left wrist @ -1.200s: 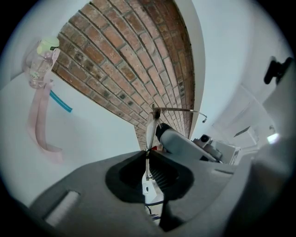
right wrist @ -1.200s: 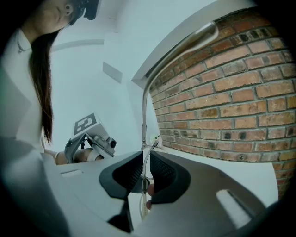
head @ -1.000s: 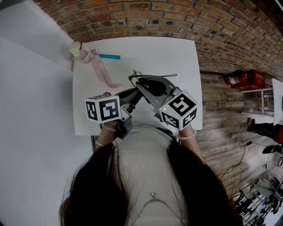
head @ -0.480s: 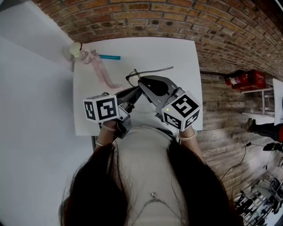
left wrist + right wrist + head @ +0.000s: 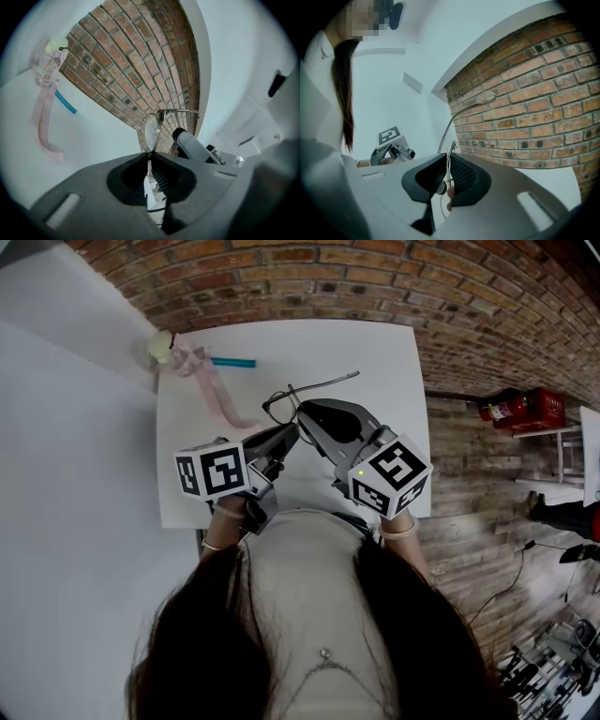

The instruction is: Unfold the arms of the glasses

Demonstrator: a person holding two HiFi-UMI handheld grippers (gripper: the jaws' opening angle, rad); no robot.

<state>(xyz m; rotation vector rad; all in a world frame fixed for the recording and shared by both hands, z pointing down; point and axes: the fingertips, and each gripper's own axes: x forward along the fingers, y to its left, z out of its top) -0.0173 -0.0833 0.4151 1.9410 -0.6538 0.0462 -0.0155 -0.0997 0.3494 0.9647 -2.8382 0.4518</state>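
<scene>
The glasses (image 5: 280, 407) were held in the air just above the white worktop (image 5: 380, 348), caught between both grippers near its middle. The left gripper (image 5: 292, 432) came up from the person's left. In the left gripper view its fingers (image 5: 129, 171) were pressed together on the bottom rim of one lens (image 5: 151, 132), so the lens stood upright just beyond the fingertips and the rest of the frame ran off to the right. The right gripper (image 5: 303, 412) reached in from the other side, its tip touching the frame next to the left one. In the right gripper view its fingers (image 5: 466, 176) were closed on a thin metal part of the frame, pinched between the ribbed pads. One arm (image 5: 461, 111) rose from just past those fingertips and curved up and to the right against the brick. In the head view that arm (image 5: 328, 382) stuck out straight, away from the person and to the right, clear of both grippers; the other arm could not be made out. A bottle with a pink strap (image 5: 199, 376) and a teal stick (image 5: 232, 361) lay at the worktop's far left corner, well apart from the glasses.
</scene>
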